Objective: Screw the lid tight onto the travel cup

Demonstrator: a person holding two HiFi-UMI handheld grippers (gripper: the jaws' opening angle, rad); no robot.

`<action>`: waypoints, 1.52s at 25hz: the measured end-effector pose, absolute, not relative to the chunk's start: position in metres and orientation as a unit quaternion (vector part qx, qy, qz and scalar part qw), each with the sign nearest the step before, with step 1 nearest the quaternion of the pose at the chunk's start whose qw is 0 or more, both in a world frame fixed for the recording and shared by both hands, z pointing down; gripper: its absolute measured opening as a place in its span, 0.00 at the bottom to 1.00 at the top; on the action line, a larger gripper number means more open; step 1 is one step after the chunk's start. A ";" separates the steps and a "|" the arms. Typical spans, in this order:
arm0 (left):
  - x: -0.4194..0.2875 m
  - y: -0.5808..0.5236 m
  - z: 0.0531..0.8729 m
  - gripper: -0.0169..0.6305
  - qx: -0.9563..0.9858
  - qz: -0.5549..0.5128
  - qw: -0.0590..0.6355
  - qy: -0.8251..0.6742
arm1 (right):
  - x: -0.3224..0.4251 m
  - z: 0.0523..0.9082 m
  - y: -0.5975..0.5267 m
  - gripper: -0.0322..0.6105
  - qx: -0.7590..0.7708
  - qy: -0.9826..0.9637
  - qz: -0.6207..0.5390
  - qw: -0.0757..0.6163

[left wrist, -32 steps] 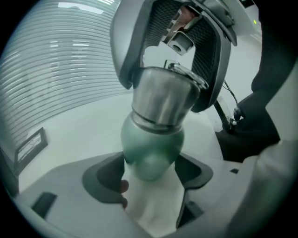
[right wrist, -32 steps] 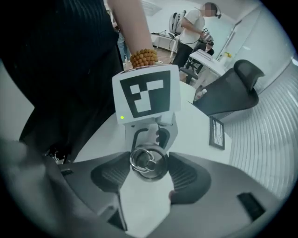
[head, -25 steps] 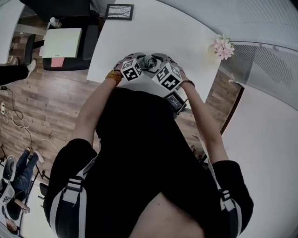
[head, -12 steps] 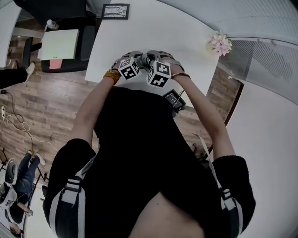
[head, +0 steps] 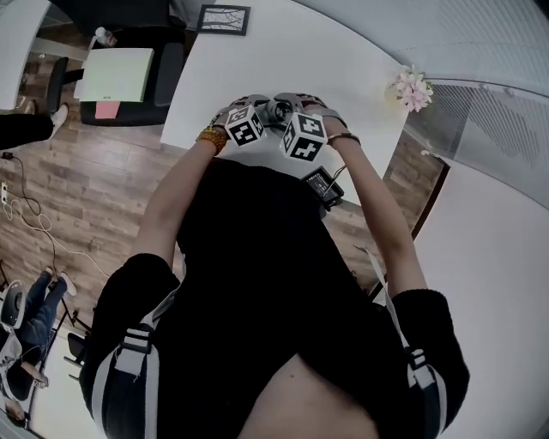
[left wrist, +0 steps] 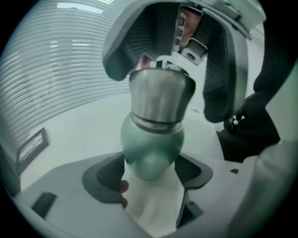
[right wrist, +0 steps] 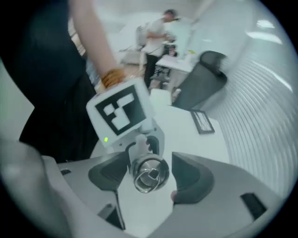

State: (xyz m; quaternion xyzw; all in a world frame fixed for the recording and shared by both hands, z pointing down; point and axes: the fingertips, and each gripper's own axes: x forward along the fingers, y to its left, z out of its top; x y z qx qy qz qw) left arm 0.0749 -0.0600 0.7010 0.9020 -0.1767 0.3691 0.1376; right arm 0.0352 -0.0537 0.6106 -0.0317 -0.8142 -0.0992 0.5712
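The travel cup has a green body (left wrist: 151,144) and a steel lid (left wrist: 160,97). It stands tilted over the near edge of the white table (head: 283,51). My left gripper (left wrist: 151,174) is shut on the green body low down. My right gripper (right wrist: 150,179) points steeply down over the lid (right wrist: 150,173), which sits between its jaws. Those jaws have just been opening, and a thin gap shows beside the lid. In the head view both marker cubes, left (head: 246,126) and right (head: 304,137), flank the lid (head: 279,111).
A framed picture (head: 224,19) lies at the table's far edge and pink flowers (head: 412,88) stand at its right corner. A small black device (head: 322,185) hangs at the near edge. A chair with a pale green pad (head: 120,75) stands to the left.
The right gripper's marker cube has rolled about its own axis and shifted slightly over the lid. The left gripper and the cup have stayed put.
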 end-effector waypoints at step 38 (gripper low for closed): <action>0.070 -0.059 0.702 0.55 0.900 0.369 0.145 -0.180 | 0.043 0.604 -0.068 0.44 0.209 -0.843 0.110 0.484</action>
